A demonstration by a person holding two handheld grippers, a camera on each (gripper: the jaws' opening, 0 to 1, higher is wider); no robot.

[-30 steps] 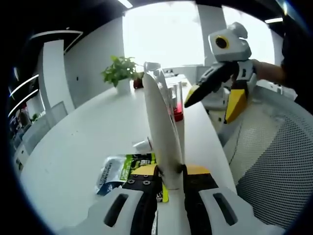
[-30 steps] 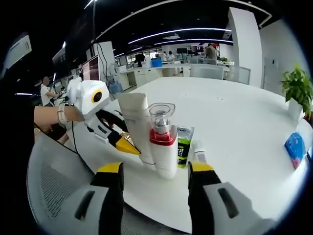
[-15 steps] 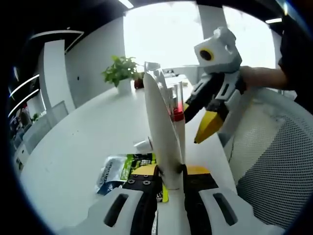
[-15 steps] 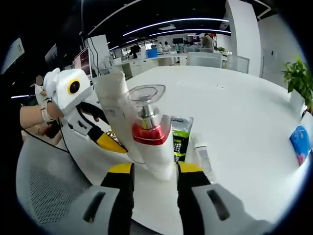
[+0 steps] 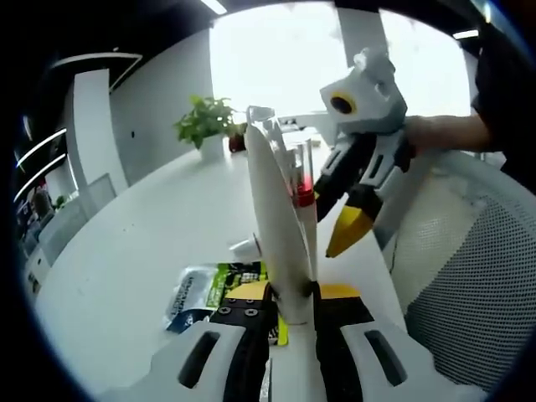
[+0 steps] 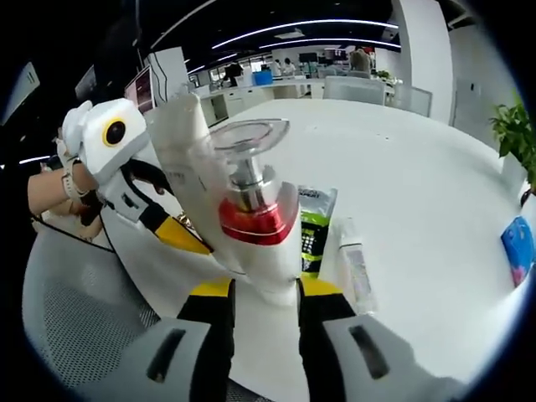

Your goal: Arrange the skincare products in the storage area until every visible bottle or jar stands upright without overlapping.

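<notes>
White tube [image 5: 280,226] stands upright at frame centre, clamped between the left gripper [image 5: 285,311] fingers on the white desk [image 5: 142,243]. Pump bottle with red collar [image 6: 255,222] sits centre frame just beside the tube, right gripper [image 6: 262,293] fingers closed against its base. Green sachet [image 6: 314,234] lies flat behind it, potted plant [image 5: 205,121] upper left.

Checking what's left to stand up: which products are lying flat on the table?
The green sachet and the small white tube beside it lie flat; the pump bottle and the tall white tube stand upright.
</notes>
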